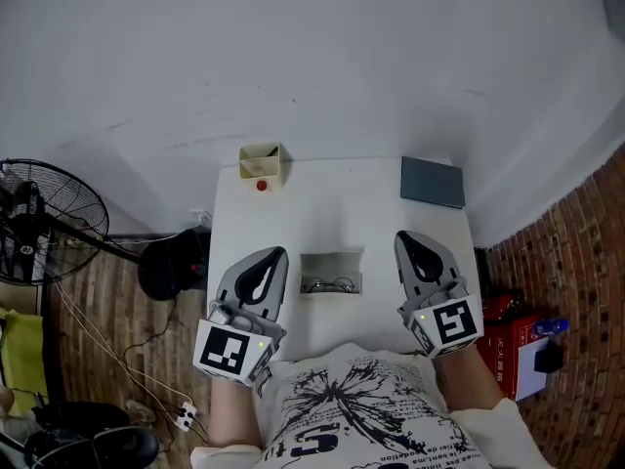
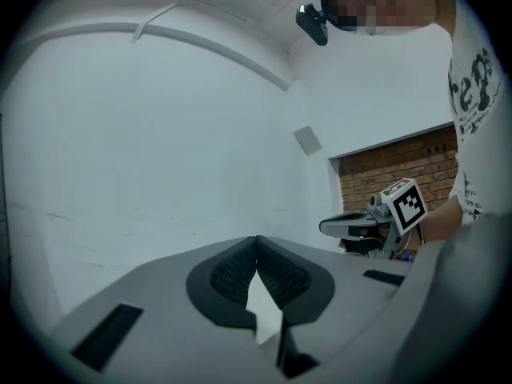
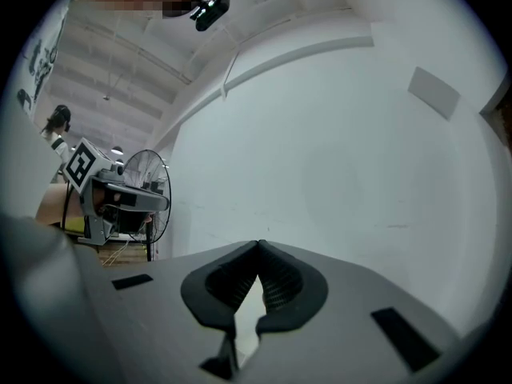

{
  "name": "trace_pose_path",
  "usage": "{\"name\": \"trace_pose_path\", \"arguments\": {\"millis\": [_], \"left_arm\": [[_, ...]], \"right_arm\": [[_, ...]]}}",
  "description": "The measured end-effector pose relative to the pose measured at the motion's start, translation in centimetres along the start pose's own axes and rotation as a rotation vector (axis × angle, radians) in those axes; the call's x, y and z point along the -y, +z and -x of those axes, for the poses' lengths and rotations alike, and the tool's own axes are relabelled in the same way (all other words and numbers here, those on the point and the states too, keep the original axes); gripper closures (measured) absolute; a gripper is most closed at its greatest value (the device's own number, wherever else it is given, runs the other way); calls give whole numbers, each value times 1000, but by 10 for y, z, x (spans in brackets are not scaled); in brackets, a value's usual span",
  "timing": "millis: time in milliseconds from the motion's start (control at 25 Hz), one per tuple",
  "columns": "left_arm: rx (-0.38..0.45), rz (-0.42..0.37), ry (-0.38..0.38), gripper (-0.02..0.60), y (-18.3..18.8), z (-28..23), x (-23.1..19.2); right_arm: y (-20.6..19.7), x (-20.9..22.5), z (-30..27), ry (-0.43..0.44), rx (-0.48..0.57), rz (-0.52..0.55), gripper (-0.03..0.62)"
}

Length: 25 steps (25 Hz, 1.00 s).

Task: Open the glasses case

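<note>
A: Left gripper [image 1: 276, 254] and right gripper [image 1: 402, 236] both have their jaws together, with nothing in them.

B: Where's the case [image 1: 330, 262]?

A: On the table [image 1: 342, 213] between them, lid up, glasses [image 1: 329, 284] showing. It looks done, so I'd guess that's why both hover clear. They flank it, pointing level toward the wall.

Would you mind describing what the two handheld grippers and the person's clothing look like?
The left gripper and right gripper are both light grey, teardrop-shaped shells. Each has black ribbed pads inside its jaws. At the rear of each is a white cube printed with black square markers. The person wears a white shirt with a black print.
</note>
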<state>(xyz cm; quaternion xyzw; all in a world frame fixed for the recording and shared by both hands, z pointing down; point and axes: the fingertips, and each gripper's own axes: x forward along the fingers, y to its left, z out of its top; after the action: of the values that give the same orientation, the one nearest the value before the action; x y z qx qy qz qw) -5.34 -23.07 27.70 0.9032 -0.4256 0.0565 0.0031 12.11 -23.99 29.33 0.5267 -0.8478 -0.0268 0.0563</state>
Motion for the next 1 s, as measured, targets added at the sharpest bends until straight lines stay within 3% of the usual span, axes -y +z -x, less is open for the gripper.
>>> {"name": "trace_pose_path", "arguments": {"millis": [320,600,1000], "left_arm": [[7,13,6,568,1,-5,-4],[28,11,4,568,4,-10,2],[-24,-10,0,568,-5,-16,2]], "right_arm": [[-1,-7,1,26,-12,21,582],[-7,-1,1,-1,-21,-1,583],[-12,3,-2,7,-34,-1,582]]}}
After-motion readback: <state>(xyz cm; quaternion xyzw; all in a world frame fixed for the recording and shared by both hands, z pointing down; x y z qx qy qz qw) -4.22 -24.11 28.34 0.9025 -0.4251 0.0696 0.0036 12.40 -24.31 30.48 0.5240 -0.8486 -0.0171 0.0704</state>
